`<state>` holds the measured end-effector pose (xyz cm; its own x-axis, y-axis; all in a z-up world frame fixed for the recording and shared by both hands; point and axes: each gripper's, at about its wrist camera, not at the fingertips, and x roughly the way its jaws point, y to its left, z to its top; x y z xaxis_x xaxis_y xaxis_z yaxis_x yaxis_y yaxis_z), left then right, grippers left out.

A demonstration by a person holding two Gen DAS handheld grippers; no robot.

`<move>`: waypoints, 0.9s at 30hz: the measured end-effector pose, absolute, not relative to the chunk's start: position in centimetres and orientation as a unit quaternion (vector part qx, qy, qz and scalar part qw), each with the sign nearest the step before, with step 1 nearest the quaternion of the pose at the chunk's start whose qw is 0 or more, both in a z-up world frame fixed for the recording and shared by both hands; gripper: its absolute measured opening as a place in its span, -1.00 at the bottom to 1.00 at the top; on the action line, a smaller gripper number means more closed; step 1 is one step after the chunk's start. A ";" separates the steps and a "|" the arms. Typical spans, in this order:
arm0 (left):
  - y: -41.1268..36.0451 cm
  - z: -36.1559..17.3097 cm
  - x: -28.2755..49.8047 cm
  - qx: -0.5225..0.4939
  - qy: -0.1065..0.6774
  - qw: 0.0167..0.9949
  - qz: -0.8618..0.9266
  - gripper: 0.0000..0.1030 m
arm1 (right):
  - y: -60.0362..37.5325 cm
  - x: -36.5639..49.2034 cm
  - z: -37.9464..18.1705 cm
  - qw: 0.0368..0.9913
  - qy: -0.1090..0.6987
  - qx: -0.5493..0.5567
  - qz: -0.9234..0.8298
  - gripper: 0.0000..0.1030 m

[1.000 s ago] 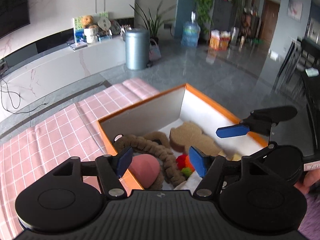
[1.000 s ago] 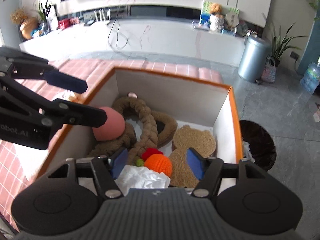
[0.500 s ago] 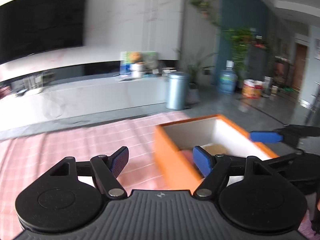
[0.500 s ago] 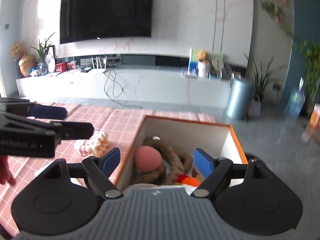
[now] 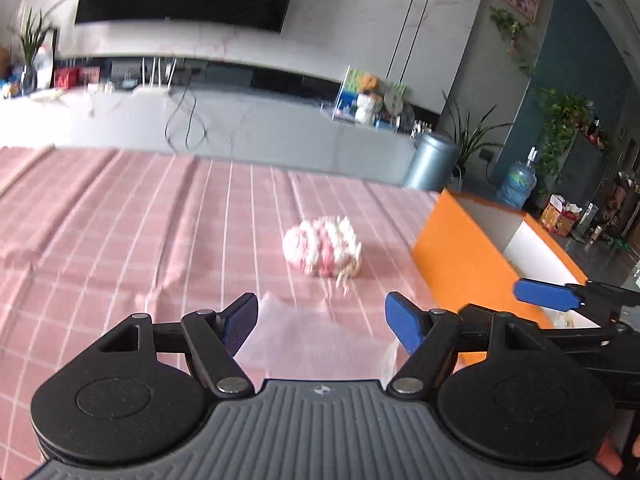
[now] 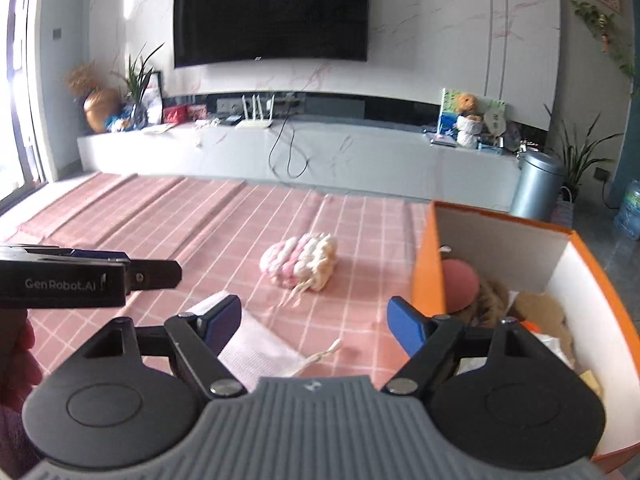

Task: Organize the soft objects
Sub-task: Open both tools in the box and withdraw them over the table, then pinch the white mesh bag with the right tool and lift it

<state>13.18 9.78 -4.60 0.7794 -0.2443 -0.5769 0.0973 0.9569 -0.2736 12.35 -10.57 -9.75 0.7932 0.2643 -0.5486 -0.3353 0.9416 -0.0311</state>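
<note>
Pink checked cloth covers the tabletop (image 6: pixel 168 216). At its right edge sits an orange cardboard box with white inner walls (image 6: pixel 500 236), already holding a pink ball (image 6: pixel 460 282) and brown plush pieces, likely the collecting bin. A pink-and-white braided yarn bundle (image 5: pixel 322 250) lies just left of the box, not yet picked up. Left gripper (image 5: pixel 322 322) and right gripper (image 6: pixel 314 324) hover near it, jaws apart and empty, probably readied to grasp it.
</note>
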 end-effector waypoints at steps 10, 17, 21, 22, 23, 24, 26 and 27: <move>11.4 -9.0 14.3 -0.159 0.401 0.899 -0.079 0.55 | -6.7 16.0 -14.9 0.909 0.351 -0.095 0.201 0.54; 12.5 -10.1 15.6 -0.146 0.414 0.897 -0.048 0.54 | -4.1 19.3 -17.3 0.885 0.374 -0.124 0.247 0.87; 13.4 -10.6 16.2 -0.145 0.417 0.897 -0.028 0.54 | -3.8 21.2 -18.3 0.881 0.393 -0.108 0.241 0.88; 13.5 -10.7 16.4 -0.146 0.416 0.897 -0.027 0.54 | -3.8 21.6 -18.5 0.879 0.398 -0.100 0.242 0.88; 13.7 -10.8 16.4 -0.149 0.417 0.896 -0.029 0.54 | -3.7 21.8 -18.6 0.878 0.402 -0.095 0.242 0.88; 13.9 -10.9 16.5 -0.154 0.418 0.895 -0.031 0.54 | -3.6 22.1 -18.8 0.877 0.404 -0.092 0.241 0.85; 14.0 -11.1 16.6 -0.161 0.421 0.892 -0.031 0.54 | -3.3 22.2 -19.2 0.874 0.410 -0.093 0.245 0.79; 14.0 -11.1 16.6 -0.159 0.421 0.892 -0.029 0.54 | -3.1 22.2 -19.4 0.872 0.412 -0.096 0.247 0.74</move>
